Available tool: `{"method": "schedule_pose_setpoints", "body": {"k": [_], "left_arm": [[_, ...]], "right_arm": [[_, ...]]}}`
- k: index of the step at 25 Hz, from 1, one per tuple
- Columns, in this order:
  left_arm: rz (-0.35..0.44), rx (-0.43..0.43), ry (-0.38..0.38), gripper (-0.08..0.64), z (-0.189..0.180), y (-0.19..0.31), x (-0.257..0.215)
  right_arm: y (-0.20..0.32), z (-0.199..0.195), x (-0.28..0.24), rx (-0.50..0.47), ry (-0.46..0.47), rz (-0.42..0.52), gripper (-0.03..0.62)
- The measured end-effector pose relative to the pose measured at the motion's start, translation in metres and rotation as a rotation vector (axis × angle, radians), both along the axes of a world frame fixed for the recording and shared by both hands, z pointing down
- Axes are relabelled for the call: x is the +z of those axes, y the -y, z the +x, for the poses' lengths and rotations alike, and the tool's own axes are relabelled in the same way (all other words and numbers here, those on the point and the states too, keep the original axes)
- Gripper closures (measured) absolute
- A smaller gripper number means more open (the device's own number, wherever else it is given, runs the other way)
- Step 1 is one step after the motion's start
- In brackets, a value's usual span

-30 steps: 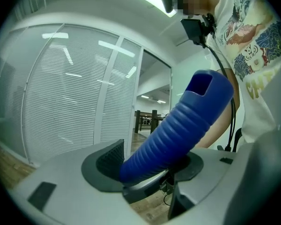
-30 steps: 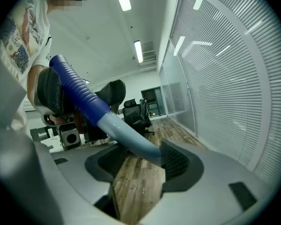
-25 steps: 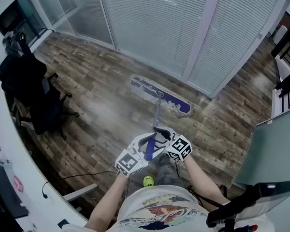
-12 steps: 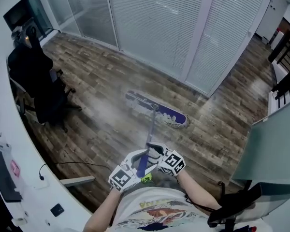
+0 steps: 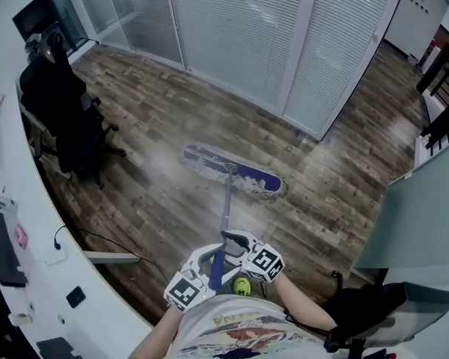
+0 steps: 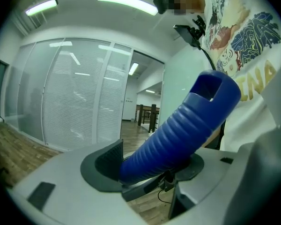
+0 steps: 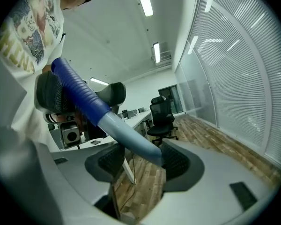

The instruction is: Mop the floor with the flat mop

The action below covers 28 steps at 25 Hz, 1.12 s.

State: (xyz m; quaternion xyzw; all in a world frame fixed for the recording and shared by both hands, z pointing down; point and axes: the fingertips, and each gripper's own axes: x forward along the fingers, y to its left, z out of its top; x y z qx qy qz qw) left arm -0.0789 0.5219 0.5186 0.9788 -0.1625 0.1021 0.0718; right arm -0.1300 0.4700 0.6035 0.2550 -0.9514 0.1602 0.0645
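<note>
While I've got both grippers on the flat mop (image 5: 226, 200), status: left gripper (image 5: 202, 269) is clamped on the ribbed blue grip (image 6: 182, 130) at the top end, and the grip fills the jaws. Right gripper (image 5: 239, 247) sits just ahead on the pole (image 7: 129, 137), jaws wide. Pole runs between them and leans on one pad, with a gap showing at the other. Reads as a loose guide, not a clamp.

Mop head (image 5: 232, 172) lies flat on the wood floor (image 5: 157, 126) at 12 o'clock from my hands, well apart from them. Its long axis runs roughly 10 to 4 o'clock. Pole runs 6 to 12, rising toward me, and joins the head near its middle.

Risks, my read:
- Right side loose: pole can roll or slide in the jaws, so the head skews or lifts an edge.
- Cable (image 5: 105, 241) on the floor at 9 o'clock, by the desk (image 5: 60, 290): a wide sweep snags it.
- Office chair (image 5: 67, 118) at 10 o'clock: the head's end clips its base.
- Glass partition (image 5: 239, 43) at 12: an overlong push hits it.
</note>
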Motion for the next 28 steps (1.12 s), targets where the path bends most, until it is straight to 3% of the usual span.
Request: {"method": "schedule_pose_setpoints", "body": {"k": [7,13,16,22,28], "left_arm": [[0.013,-0.004,0.028,0.316,0.023,-0.060,0.010],[0.025,-0.019,0.006,0.316,0.037,-0.059,0.009],[0.035,0.017,0.040,0.316,0.040,-0.053,0.016],[0.060,-0.004,-0.030,0.311,0.036,-0.003,0.013],[0.050,0.034,-0.012,0.310,0.026,0.074,0.022]], "right_arm": [[-0.060,0.020,0.009,-0.045,-0.004,0.004,0.370],[-0.060,0.032,0.009,-0.078,-0.002,0.018,0.367],[-0.053,0.033,0.015,-0.104,-0.030,0.015,0.367],[-0.004,0.031,0.014,-0.088,-0.011,0.022,0.357],[0.075,0.022,0.021,-0.089,-0.050,0.016,0.357]]}}
